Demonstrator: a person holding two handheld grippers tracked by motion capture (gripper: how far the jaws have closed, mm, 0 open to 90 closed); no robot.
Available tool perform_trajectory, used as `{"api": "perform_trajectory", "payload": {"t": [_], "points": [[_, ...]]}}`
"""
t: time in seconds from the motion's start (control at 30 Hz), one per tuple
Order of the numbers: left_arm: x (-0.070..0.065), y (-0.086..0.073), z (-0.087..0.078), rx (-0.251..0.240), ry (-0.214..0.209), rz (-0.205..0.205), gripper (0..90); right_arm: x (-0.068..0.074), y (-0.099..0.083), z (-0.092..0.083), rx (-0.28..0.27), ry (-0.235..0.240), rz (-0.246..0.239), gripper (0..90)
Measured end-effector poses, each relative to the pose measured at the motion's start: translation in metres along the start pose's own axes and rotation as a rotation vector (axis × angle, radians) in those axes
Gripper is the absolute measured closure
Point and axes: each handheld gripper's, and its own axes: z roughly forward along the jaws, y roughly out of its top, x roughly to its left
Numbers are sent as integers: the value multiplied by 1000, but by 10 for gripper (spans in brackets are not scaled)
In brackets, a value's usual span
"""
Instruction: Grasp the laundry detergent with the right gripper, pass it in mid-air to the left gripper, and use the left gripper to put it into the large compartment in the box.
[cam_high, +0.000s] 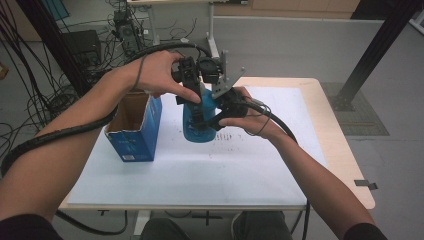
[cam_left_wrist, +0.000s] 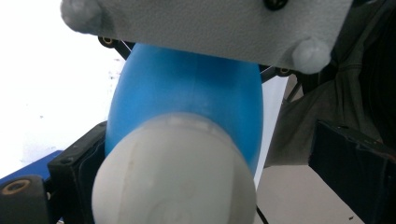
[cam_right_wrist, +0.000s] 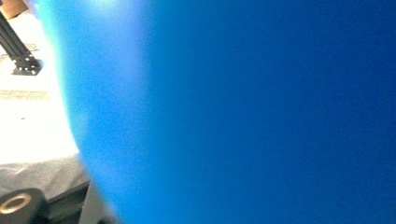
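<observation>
Both grippers meet on a blue bottle (cam_high: 199, 125) near the tabletop's far edge: right gripper (cam_high: 216, 120) clamped on its body, left gripper (cam_high: 192, 95) around its white cap (cam_left_wrist: 175, 175), grip unclear.

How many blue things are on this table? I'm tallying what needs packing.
2: an open blue box standing at the table's left, and a blue bottle at its middle, gripped by the right gripper. Anything inside the box is hidden.
</observation>
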Motion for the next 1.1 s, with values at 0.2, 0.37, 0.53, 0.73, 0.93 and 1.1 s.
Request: {"api": "perform_trajectory", "payload": {"t": [0.2, 0.37, 0.53, 0.73, 0.93, 1.1], "points": [[-1, 1, -1, -2, 4, 4, 63, 1, 1, -1, -2, 0, 7, 439], [-1, 1, 0, -2, 2, 4, 63, 1, 1, -2, -1, 0, 6, 439], [-1, 1, -2, -5, 4, 4, 64, 1, 1, -2, -2, 3, 4, 439], [-2, 0, -1, 1, 5, 4, 63, 2, 1, -3, -5, 0, 2, 439], [-2, 1, -2, 0, 7, 7, 63, 2, 1, -3, -5, -2, 1, 439], [-2, 3, -2, -4, 10, 12, 66, 1, 2, -3, -11, -2, -2, 438]]}}
